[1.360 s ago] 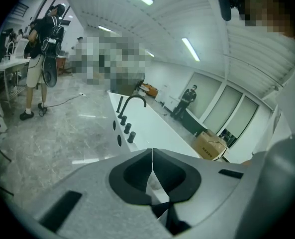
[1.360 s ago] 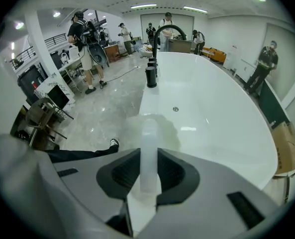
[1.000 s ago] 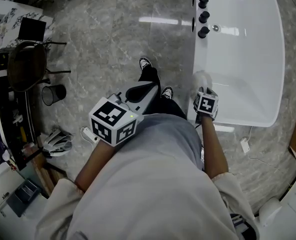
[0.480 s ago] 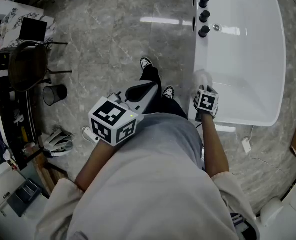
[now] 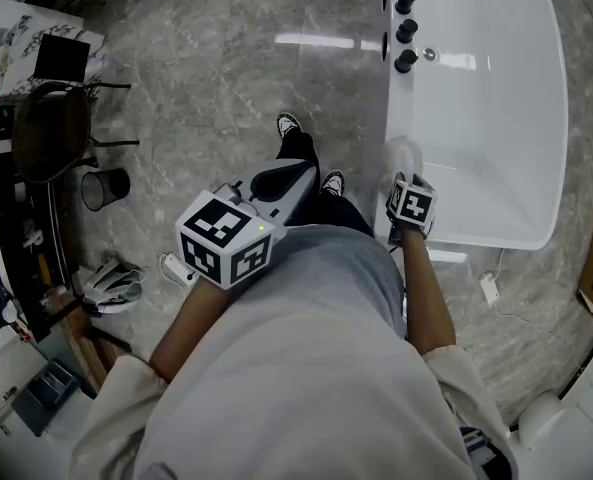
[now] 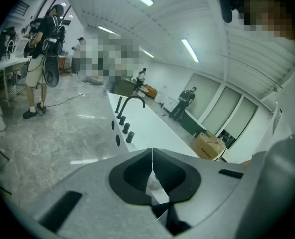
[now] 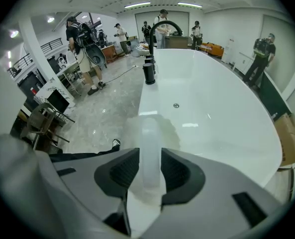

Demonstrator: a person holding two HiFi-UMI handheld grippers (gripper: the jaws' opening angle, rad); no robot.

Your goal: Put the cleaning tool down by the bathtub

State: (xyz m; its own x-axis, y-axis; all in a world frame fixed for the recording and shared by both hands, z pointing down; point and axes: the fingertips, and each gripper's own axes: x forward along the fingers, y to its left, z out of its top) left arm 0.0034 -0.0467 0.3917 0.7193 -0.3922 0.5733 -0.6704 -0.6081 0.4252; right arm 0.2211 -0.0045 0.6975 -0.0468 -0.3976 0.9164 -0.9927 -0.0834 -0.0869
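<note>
Now my right gripper (image 7: 150, 153) points steeply down at the near corner of the tub (image 7: 212, 133). Its jaws have just been opening, and the pads stand on either side of a pale handle without visibly squeezing it. That handle belongs to the tool (image 7: 150, 131), which is between the jaws. Its fuzzy, see-through head lies on the tub's white rim, on the side that faces the floor (image 5: 226, 78).

My left gripper (image 6: 152, 151) hangs in front of my waist, well apart from the tub. Its jaws are closed tip to tip with nothing between them.

Further along the same rim a row of black knobs (image 5: 405, 30) runs up to a curved black tap (image 7: 163, 26). My shoes (image 5: 290, 126) stand on the grey marble beside the tub. Off to my left are a dark chair (image 5: 48, 133) and a small black bin (image 5: 106, 188). Both gripper views show people standing at the far end of the room.
</note>
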